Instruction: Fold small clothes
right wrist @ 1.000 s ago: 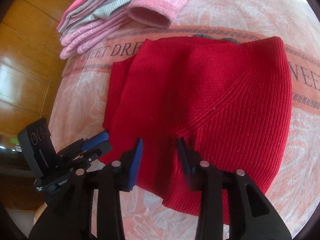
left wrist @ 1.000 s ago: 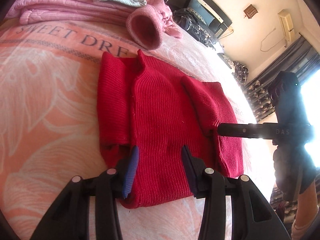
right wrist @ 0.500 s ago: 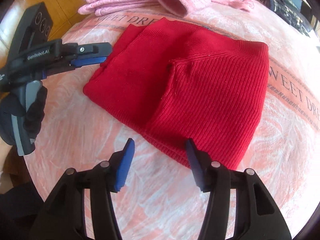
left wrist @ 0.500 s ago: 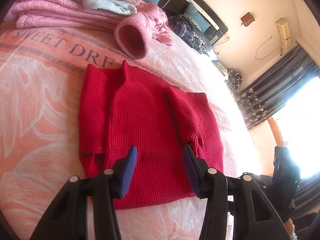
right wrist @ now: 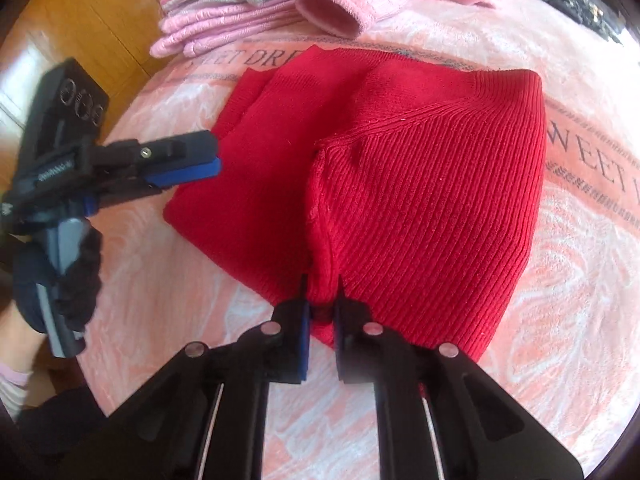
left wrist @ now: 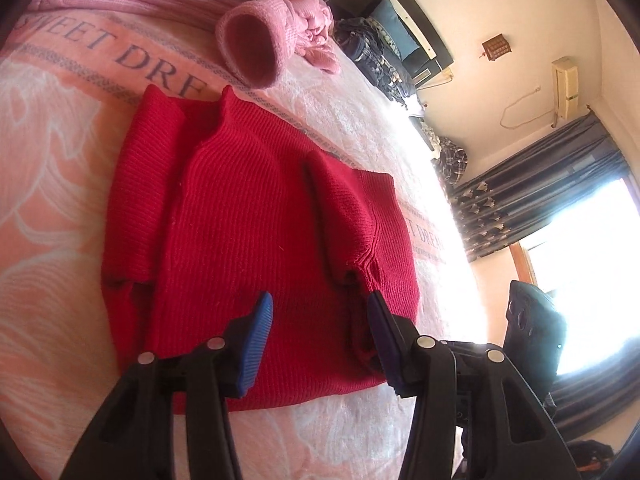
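Right tongs (right wrist: 322, 308) pinch the red sweater's (right wrist: 400, 184) near edge; left tongs (left wrist: 320, 320) hover open above it.

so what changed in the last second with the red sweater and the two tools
The right tool moved in to the near edge of the red sweater and shut on a fold of it; half a second ago it hovered open short of the edge. The left tool is open as before, over the sweater's hem. The sweater lies folded as it was, and the pink clothes pile is unmoved.

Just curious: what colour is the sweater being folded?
Plain red sweater, ribbed knit; clearest in the right wrist view.
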Demonstrator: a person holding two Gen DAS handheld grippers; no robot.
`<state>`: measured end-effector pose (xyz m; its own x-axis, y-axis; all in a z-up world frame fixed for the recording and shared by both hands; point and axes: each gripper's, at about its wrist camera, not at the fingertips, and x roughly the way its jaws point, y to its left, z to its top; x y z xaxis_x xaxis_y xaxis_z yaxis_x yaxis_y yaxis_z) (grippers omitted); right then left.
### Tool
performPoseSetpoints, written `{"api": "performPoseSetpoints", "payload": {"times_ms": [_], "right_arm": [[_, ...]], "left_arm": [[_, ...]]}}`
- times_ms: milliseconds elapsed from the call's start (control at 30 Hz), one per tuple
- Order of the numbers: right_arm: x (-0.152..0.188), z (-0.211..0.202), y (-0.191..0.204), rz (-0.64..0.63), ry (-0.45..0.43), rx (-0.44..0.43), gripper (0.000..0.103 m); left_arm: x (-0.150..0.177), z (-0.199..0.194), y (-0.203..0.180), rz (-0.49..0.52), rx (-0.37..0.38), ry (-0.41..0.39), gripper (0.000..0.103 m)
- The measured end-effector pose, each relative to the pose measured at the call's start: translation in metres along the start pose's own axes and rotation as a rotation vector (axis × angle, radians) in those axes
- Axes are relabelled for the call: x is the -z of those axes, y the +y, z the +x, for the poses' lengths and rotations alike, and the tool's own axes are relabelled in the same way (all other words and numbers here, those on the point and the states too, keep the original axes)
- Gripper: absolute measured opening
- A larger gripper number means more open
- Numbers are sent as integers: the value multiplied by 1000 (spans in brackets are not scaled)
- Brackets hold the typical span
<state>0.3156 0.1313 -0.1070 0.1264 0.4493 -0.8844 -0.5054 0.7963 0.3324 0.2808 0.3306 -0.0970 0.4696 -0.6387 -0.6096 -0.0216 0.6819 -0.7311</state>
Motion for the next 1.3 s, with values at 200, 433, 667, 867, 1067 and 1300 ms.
{"api": "performPoseSetpoints", "payload": {"times_ms": [200, 433, 667, 867, 1067, 1300], "right_arm": [[-1, -41, -20, 67, -64, -128, 8], [4, -65, -35, 70, -112, -186, 8], [15, -77, -46, 81, -132, -232, 8], [20, -86, -48, 88, -153, -246, 8], [15, -77, -30, 76, -152, -279, 8], [-11, -48, 26, 29, -136, -335, 8]], "left_arm": [[-7, 56, 9, -210, 169, 46, 55], [-13, 107, -3, -287, 303, 48, 56], [-27, 139, -20, -273, 262, 64, 56], [-37, 140, -37, -155, 248, 51, 20], [-44, 110, -42, -69, 223, 13, 17], [-65, 44, -36, 30, 192, -59, 16]]}}
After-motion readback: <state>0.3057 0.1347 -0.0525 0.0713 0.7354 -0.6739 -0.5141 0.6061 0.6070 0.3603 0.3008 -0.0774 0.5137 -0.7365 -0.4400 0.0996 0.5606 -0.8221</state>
